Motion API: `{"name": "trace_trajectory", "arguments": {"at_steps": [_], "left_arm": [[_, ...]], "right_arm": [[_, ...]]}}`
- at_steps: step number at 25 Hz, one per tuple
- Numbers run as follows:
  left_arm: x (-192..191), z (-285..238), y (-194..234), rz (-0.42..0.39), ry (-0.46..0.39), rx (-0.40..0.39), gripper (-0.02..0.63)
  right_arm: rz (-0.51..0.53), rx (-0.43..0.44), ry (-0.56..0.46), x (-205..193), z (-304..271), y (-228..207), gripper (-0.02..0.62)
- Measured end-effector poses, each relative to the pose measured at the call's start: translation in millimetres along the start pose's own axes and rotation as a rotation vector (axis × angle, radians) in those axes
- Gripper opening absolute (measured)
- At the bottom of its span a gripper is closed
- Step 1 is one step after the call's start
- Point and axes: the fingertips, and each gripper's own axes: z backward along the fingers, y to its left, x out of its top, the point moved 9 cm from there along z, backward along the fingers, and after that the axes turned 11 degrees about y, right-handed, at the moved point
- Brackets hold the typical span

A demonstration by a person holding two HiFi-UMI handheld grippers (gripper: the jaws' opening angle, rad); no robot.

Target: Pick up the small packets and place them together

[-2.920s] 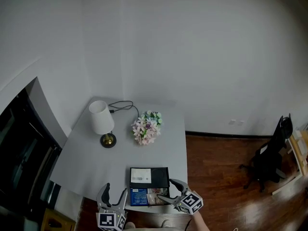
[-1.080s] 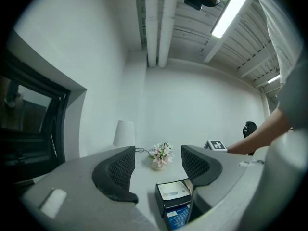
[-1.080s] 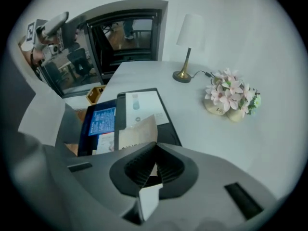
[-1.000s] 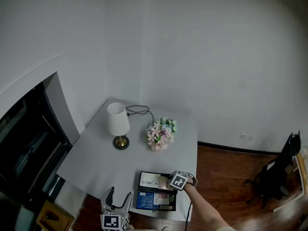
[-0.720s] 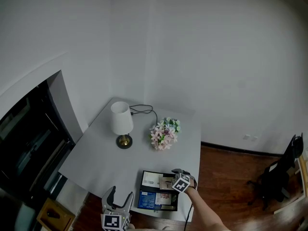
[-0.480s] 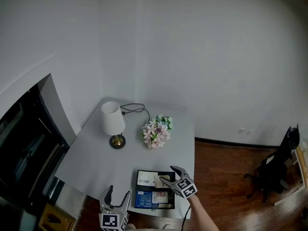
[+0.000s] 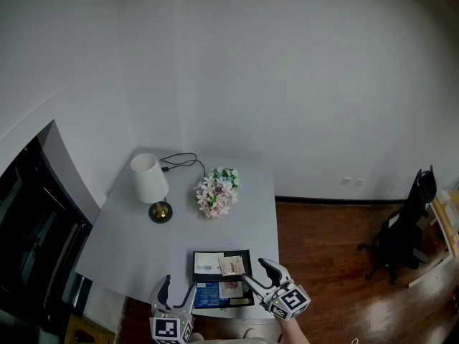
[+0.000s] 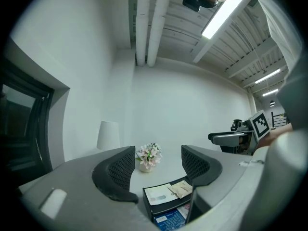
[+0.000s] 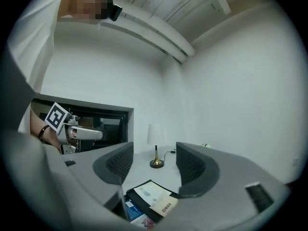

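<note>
A black tray [image 7: 248, 257] sits at the grey table's near edge. In its far half a white packet [image 7: 208, 262] lies flat, and a beige packet [image 7: 232, 265] rests tilted beside it, partly overlapping. A blue packet [image 7: 207, 294] and a picture-printed packet [image 7: 231, 289] fill the near half. My right gripper [image 7: 257, 271] hovers at the tray's right side. Its jaws are closing with nothing between them. My left gripper [image 7: 175, 288] hangs open and empty left of the tray. Both packets show in the right gripper view, the white packet [image 9: 150, 192] behind the beige packet [image 9: 165, 207].
A white lamp [image 7: 148, 183] with a brass base and a cable stands at the far left of the table [image 7: 129, 242]. A flower bouquet [image 7: 215, 190] sits beside it. A dark window lies left of the table. Wood floor and a black chair [image 7: 403, 235] are to the right.
My right gripper, shut over the tray's far half a second ago, opened and left the beige packet beside the white one, then drew back toward the near right. The left gripper stayed put.
</note>
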Motion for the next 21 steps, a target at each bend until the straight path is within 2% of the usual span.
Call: {"name": "trace_trajectory", "arguments": {"at_steps": [12, 21], "left_arm": [[-5.0, 8.1, -8.5, 0.003, -0.008, -0.011, 0.31], [-8.8, 12.9, -7.2, 0.015, -0.004, -0.007, 0.31]], "right_arm": [[0.017, 0.078, 0.024, -2.9, -0.4, 26.0, 0.293], [0.026, 0.091, 0.039, -5.2, 3.8, 33.5, 0.293]]}}
